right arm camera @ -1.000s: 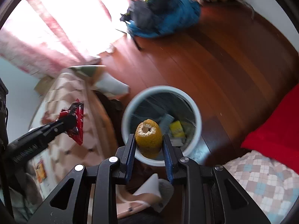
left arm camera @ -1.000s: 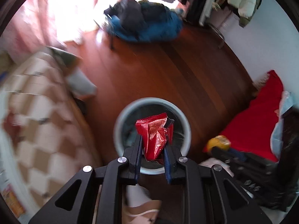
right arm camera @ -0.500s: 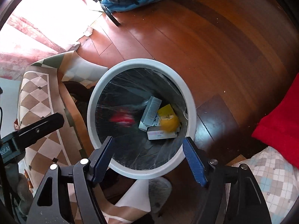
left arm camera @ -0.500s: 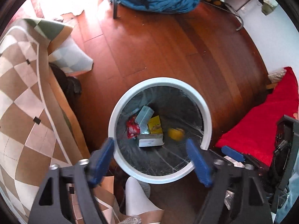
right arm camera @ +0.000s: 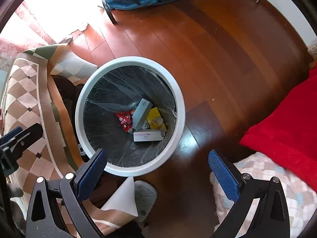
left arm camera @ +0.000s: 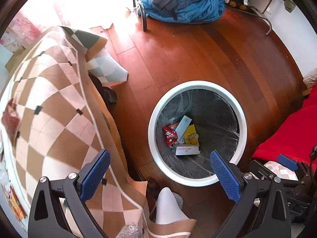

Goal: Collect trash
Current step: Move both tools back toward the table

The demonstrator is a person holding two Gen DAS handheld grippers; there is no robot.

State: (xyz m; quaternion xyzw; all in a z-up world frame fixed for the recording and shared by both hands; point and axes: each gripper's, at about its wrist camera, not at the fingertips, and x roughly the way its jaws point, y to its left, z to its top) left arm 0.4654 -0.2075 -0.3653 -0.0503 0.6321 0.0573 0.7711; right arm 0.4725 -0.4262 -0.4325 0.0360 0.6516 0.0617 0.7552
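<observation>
Both loads have dropped: the red wrapper [left arm camera: 170,135] and yellow peel [left arm camera: 193,136] now lie in the bin [left arm camera: 242,119] below, so the left hand-held gripper [left arm camera: 159,175] and right hand-held gripper [right arm camera: 157,173] are opening, nothing between them.

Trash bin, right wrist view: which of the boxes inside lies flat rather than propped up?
The white box with the pink stripe, flat at the bottom of the trash bin. The grey box leans tilted; the yellow one sits beside it.
</observation>
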